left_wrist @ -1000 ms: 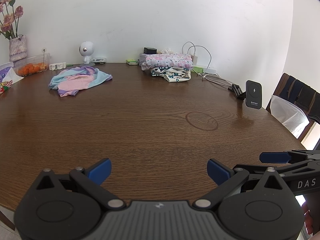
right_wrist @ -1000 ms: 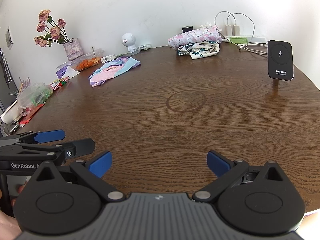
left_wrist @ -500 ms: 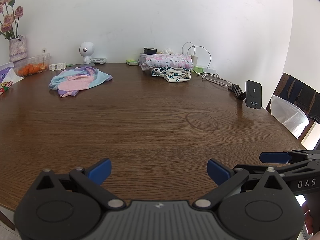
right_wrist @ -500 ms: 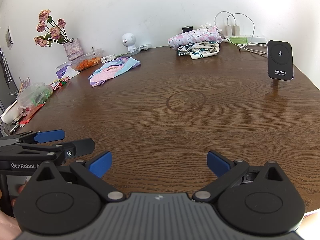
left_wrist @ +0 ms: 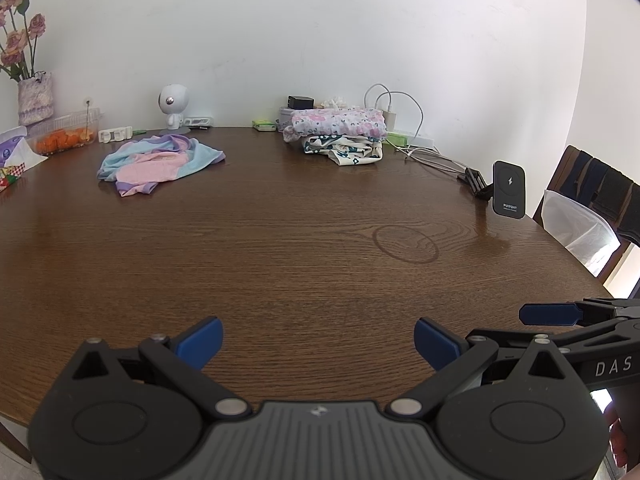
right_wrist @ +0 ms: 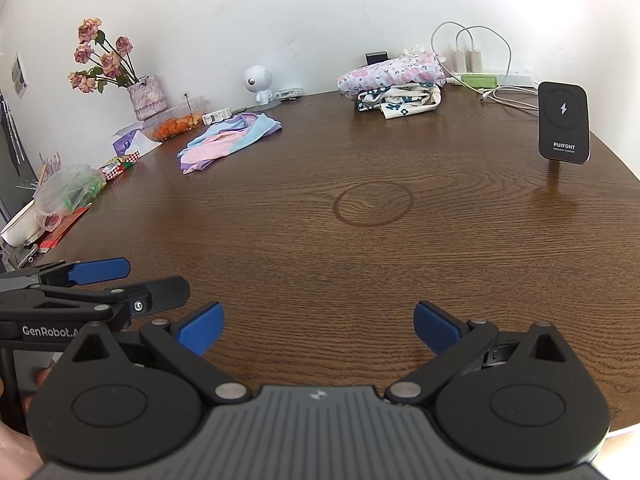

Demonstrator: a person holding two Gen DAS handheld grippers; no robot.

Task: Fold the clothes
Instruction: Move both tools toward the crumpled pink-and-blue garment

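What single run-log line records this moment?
left gripper: open | right gripper: open | pastel garment: unfolded, untouched | folded stack: on table

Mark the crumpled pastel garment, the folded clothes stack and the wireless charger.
crumpled pastel garment (left_wrist: 160, 162), left wrist view, pink middle panel.
folded clothes stack (right_wrist: 394, 80), right wrist view, floral top piece.
wireless charger (right_wrist: 563, 122), right wrist view, front face.

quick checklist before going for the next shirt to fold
1. Left tool open, holding nothing: ok.
2. Right tool open, holding nothing: ok.
3. Unfolded shirt lying crumpled and alone on the table, nothing on top: ok.
4. Bare table between tools and shirt: ok.
5. Folded pile set apart from the shirt: ok.
6. Shirt within reach from here: cannot tell.
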